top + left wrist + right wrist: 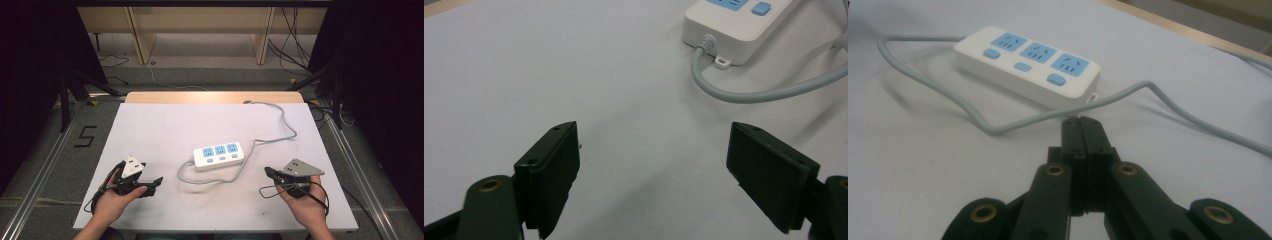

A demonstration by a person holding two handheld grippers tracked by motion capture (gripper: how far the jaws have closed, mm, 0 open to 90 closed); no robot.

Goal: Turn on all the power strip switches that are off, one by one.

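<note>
Power strip [218, 154]: untouched, ahead of both jaws. Left gripper [651, 170] wide; right gripper [1081, 125] closed, empty. Approach step; likely next, reaching in.

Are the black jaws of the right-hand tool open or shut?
Shut: the right gripper has its jaws pressed together, with nothing between them.

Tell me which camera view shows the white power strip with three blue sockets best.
The right gripper view: the white power strip with three blue sockets lies whole and close, all sockets and switches plain. The high view shows it whole but small, mid-table. The left gripper view catches one end, where its grey cable leaves.
</note>
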